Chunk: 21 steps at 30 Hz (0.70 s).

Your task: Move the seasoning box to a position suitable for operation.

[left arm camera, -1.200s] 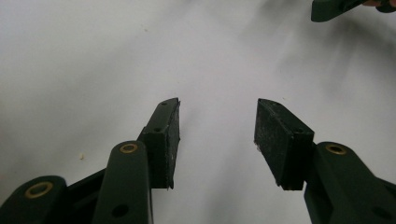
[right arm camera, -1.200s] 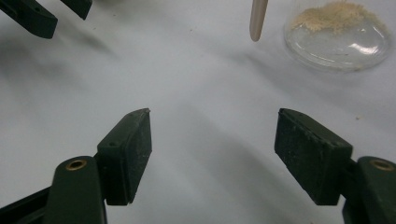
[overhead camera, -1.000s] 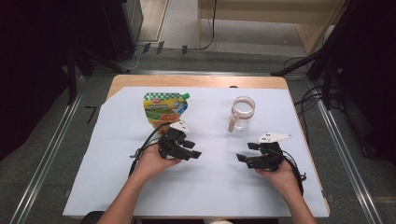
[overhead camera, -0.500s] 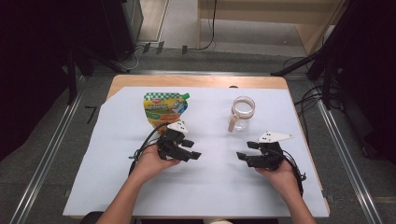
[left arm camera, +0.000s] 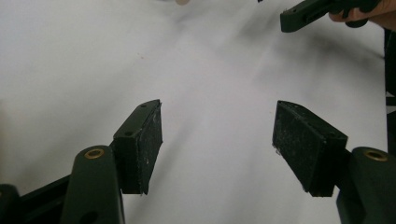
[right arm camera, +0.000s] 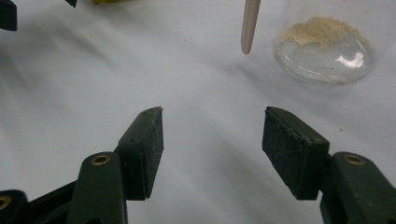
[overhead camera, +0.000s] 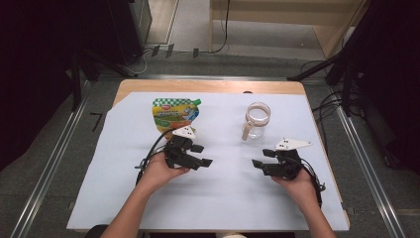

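Observation:
A green and yellow pouch (overhead camera: 174,113) lies flat at the back left of the white sheet (overhead camera: 228,203). At the back right stands a clear glass jar (overhead camera: 256,120) with beige powder (right arm camera: 322,28) at its bottom and a pale stick (right arm camera: 250,23) leaning in it. My left gripper (overhead camera: 203,154) (left arm camera: 217,140) hovers just in front of the pouch, pointing right. Its jaws have just been opening, with bare sheet between them. My right gripper (overhead camera: 261,157) (right arm camera: 212,144) points left, in front of the jar. Its jaws have just been closing a little and stand open on nothing.
The sheet covers a wooden table (overhead camera: 208,87) whose far edge shows bare. Metal rails (overhead camera: 49,163) run along the floor on both sides. The two grippers face each other across the middle of the sheet; the right one's jaw tip (left arm camera: 308,14) reaches into the left gripper view.
Both hands have kept their places. The left jaws stand slightly wider apart than a second ago, the right jaws slightly narrower.

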{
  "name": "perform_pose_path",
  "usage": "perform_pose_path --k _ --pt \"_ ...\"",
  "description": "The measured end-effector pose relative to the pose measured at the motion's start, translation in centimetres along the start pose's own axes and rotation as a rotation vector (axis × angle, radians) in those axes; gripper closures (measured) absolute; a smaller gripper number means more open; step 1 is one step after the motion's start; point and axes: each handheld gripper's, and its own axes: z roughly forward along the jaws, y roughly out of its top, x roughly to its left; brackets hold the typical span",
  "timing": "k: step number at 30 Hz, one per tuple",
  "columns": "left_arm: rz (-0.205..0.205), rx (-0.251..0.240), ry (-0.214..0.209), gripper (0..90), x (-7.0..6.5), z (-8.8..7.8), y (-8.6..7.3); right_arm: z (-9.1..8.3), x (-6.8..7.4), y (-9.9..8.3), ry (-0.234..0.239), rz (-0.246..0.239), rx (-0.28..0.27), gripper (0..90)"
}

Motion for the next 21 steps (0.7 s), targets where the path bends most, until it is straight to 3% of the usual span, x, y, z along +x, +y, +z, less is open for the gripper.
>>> perform_pose_path --k 4,7,8,11,12,14,17,21 --pt "0.005 0.012 -0.008 35.9 0.0 0.0 -0.1 -0.1 0.0 0.1 0.009 0.009 -0.002 41.9" --pt "0.013 -0.007 -0.009 32.8 0.0 -0.3 0.0 -0.3 -0.2 0.3 -0.006 0.007 -0.028 41.6" --pt "0.019 -0.029 -0.027 31.9 0.0 -0.5 0.0 -0.3 -0.3 0.3 -0.012 0.007 -0.033 41.0" --pt "0.015 -0.038 -0.027 31.5 0.1 -0.7 0.0 -0.2 -0.8 0.5 -0.01 0.05 -0.018 42.4" --pt "0.014 -0.033 -0.015 32.4 0.1 -0.8 0.0 -0.2 -1.0 0.5 -0.025 0.072 -0.013 42.8" --pt "0.031 -0.026 0.007 38.0 -0.1 -1.0 0.1 -0.2 -1.3 0.5 -0.041 0.07 -0.035 42.9" --pt "0.032 -0.028 0.008 40.5 -0.2 -1.0 0.2 -0.3 -1.5 0.6 -0.05 0.079 -0.07 42.8" --pt "0.03 -0.03 -0.001 41.5 -0.2 -1.0 0.2 -0.2 -1.7 0.6 -0.064 0.074 -0.068 44.1"
